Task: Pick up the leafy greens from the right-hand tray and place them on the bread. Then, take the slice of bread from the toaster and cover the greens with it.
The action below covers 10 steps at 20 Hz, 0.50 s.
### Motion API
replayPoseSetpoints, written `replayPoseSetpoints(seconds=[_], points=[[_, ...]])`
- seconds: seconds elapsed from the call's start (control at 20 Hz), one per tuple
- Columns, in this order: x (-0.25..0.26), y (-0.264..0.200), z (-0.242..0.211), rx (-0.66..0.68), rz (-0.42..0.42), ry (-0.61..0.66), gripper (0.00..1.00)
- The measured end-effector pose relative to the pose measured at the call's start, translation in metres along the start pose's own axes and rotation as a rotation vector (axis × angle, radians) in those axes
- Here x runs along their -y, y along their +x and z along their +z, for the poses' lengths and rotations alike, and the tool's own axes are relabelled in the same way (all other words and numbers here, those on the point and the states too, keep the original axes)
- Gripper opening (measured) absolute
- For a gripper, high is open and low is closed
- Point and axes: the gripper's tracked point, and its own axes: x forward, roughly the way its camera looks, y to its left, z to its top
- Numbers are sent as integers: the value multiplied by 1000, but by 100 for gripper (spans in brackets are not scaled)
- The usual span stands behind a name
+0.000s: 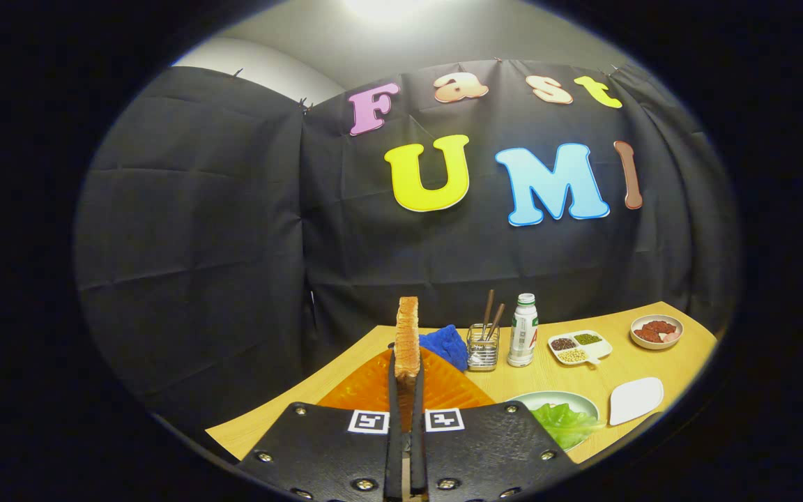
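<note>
A toasted slice of bread [408, 341] stands on edge between my fingers, seen edge-on, lifted above the table. My gripper [406, 380] is shut on the bread, both fingers pressed against its flat sides. Just right of the fingers a pale green plate [579, 400] holds leafy greens [564, 420]; whatever lies under the greens is hidden. Right of that plate lies a white tray [636, 400] with nothing on it.
An orange mat [443, 390] lies under and beyond the fingers, with a blue cloth [447, 345] behind it. Farther back stand a wire holder with sticks [483, 346], a white bottle [523, 339], a divided dish of beans [579, 346] and a bowl of reddish food [656, 331]. The wooden table [624, 369] ends at the booth wall.
</note>
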Motion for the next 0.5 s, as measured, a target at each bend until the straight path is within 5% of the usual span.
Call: replayPoseSetpoints(seconds=[0.5], points=[[74,-13,-7,-9,-85,-11,5]])
